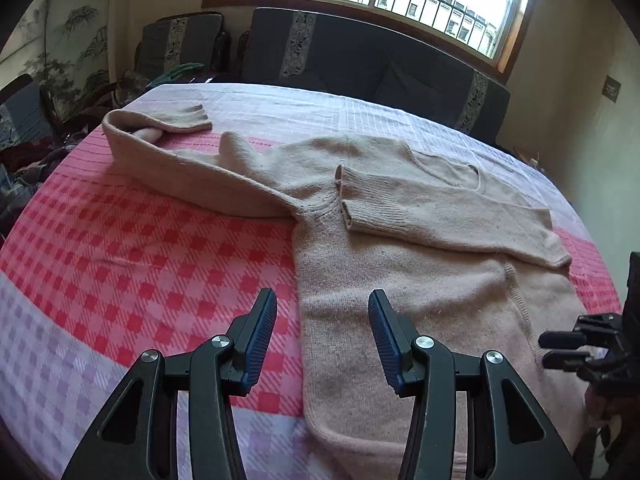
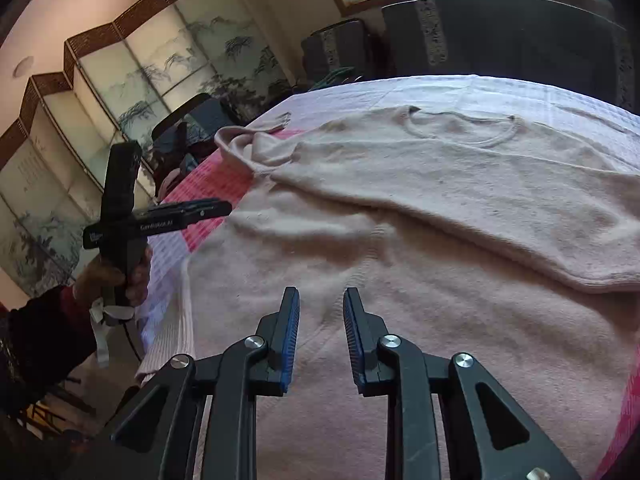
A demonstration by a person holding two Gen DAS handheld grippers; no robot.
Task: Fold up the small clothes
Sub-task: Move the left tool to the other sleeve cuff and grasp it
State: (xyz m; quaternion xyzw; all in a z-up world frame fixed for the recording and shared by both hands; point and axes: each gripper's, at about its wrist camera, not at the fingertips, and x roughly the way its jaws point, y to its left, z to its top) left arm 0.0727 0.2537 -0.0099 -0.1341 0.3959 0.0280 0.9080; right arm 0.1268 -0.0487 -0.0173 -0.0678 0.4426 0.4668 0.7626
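Both hand-held grippers hang empty above the sweater [image 1: 420,292], which lies spread flat on a checked cloth [image 1: 140,248] over what looks like a bed. Left hand-held gripper [image 1: 322,304] has its jaws moderately apart with nothing between them; it points down at a slant over the sweater's left side edge, near the hem. Right hand-held gripper [image 2: 321,300] has a narrow gap between its blue pads, also with nothing in it, and slants down over the lower body of the sweater.

From both hands the sweater runs away toward the window: hem nearest, collar [image 2: 460,128] farthest, so its long axis lies roughly along the line each gripper points. One sleeve [image 1: 440,216] is folded across the chest, its cuff near the middle. The other sleeve [image 1: 180,160] is spread out to the left, doubled back at the far end, and well apart from both grippers.

That spread sleeve is likely the next thing to fold in, and the left hand is the nearer one; it would have to reach forward and leftward. In the right view the left hand [image 2: 112,276] grips its tool upright off the bed's left edge.
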